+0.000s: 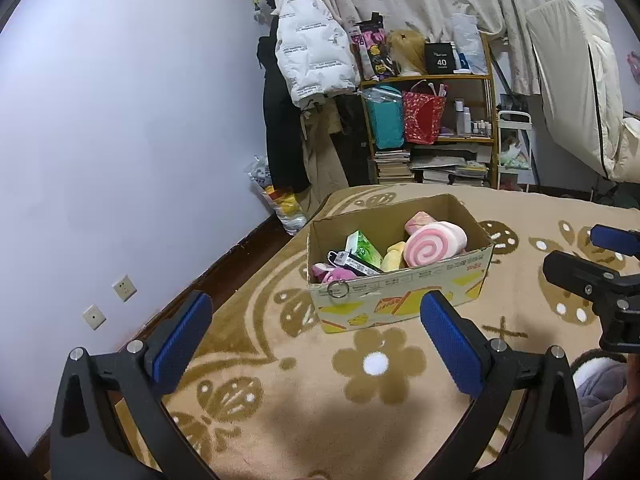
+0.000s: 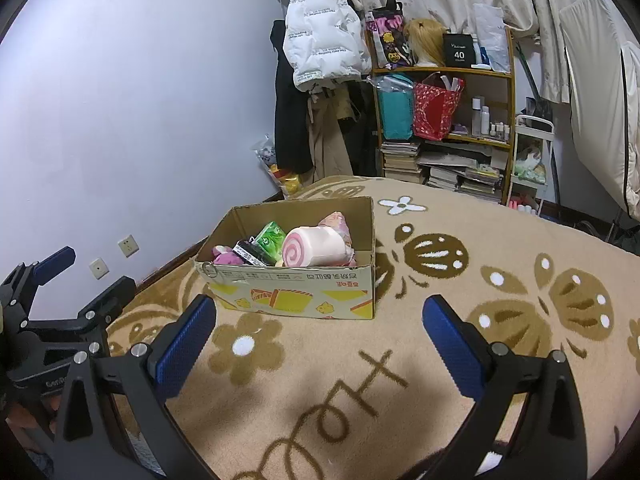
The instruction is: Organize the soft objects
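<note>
We find an open brown cardboard box with yellow print (image 1: pixel 400 280) standing on a beige blanket patterned with brown flowers (image 1: pixel 376 364). Inside lie a pink-and-white spiral roll-shaped soft toy (image 1: pixel 434 244), a green packet (image 1: pixel 363 248) and a magenta plush item (image 1: pixel 338 273). The left gripper (image 1: pixel 316 316) and right gripper (image 2: pixel 320 320) both hover short of the box, fingers spread and empty. Beyond the bed stands a cluttered wooden shelf (image 1: pixel 432 78); nothing lies between fingers and box.

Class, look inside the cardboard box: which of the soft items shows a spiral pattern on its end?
The pink-and-white roll, lying on its side at the box's right end. Its round face carries a pink swirl; the green packet and the yellow piece beside it show none.
</note>
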Motion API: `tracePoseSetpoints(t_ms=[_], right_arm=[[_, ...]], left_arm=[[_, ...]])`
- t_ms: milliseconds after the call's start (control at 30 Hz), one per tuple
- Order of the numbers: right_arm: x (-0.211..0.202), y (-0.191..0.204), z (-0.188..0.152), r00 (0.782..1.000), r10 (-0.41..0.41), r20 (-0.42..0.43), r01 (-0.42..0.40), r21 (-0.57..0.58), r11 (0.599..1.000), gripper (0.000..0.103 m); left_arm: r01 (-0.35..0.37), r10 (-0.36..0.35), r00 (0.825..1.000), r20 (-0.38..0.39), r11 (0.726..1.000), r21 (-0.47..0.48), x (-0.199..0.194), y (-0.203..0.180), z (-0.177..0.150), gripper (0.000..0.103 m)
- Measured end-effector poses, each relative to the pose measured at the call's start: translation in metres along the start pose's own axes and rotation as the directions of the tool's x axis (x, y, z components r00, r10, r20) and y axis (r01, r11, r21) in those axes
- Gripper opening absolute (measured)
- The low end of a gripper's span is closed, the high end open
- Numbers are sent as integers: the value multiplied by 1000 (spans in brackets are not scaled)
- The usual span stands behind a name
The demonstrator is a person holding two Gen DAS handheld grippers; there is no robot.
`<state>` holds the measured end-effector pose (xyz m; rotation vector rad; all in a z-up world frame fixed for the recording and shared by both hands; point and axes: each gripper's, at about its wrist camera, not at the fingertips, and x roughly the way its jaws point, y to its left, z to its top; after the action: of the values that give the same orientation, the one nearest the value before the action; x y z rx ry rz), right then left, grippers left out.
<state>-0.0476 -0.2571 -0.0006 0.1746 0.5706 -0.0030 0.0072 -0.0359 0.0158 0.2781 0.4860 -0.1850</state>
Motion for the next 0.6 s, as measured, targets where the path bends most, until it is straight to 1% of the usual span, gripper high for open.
tracePoseSetpoints(t_ms=[267, 600], right_arm=[[0, 0, 0, 1000, 0, -1, 0, 1, 1000, 103], [0, -1, 1, 1000, 1, -1, -1, 0, 1000, 103]], left_arm=[[1, -1, 1000, -3, 1000, 3, 0, -2, 0, 103], [3, -3, 1000, -4, 1000, -16, 2, 0, -3, 103]])
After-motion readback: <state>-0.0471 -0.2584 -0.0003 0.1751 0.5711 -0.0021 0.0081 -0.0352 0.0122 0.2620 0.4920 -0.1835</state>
